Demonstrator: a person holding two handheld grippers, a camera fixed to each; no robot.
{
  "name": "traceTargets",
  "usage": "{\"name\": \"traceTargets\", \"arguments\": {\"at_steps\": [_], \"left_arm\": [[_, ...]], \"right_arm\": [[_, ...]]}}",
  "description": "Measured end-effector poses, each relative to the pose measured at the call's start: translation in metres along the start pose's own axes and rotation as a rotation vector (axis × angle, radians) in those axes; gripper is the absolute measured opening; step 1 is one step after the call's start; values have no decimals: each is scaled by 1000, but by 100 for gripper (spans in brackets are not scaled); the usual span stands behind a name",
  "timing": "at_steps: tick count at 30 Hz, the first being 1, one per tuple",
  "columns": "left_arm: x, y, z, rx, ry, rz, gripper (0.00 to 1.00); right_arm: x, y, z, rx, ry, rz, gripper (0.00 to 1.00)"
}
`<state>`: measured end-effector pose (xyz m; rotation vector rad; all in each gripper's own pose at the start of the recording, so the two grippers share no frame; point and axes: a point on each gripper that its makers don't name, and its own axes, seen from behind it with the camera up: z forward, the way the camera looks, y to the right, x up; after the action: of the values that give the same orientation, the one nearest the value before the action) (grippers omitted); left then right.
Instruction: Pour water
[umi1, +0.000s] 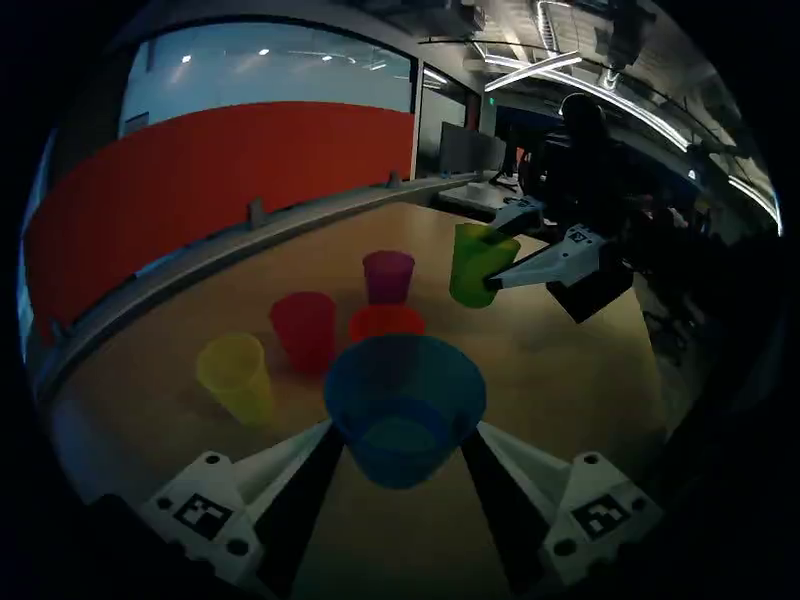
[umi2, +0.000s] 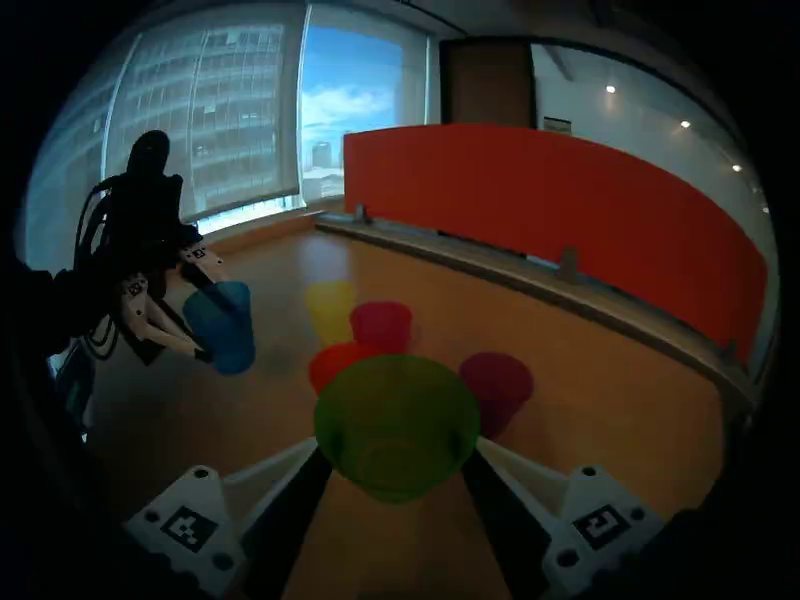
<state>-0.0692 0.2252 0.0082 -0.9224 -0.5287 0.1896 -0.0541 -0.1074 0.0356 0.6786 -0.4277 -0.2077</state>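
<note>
While both cups hang above table (umi1: 560, 370), my left gripper (umi1: 405, 435) clamps blue cup (umi1: 405, 405), right gripper (umi2: 395, 448) clamps green cup (umi2: 397, 425), well apart. Step, as I judge: pre-pour carry. Next: I close gap, tilt one over other.

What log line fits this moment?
left gripper: shut on blue cup; right gripper: shut on green cup; table: yellow cup, red cup, orange cup, purple cup

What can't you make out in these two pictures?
1. Water in the blue cup or green cup: both views, too dim and tinted to tell.
2. Orange cup: lower part hidden behind the held cup in each view.
3. Person: right gripper view, a dark backlit silhouette.
</note>
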Motion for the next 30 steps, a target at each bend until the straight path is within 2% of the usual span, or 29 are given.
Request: {"name": "traceTargets", "arguments": {"at_steps": [11, 21, 30], "left_arm": [[27, -4, -26, 63, 88, -5, 80], [45, -6, -41, 104, 180, 15, 80], [66, -6, -50, 114, 305, -20, 80]], "right_arm": [[28, -11, -20, 2, 45, -37, 86], [40, -16, -29, -2, 85, -43, 86], [48, -18, -35, -7, 107, -48, 86]]}}
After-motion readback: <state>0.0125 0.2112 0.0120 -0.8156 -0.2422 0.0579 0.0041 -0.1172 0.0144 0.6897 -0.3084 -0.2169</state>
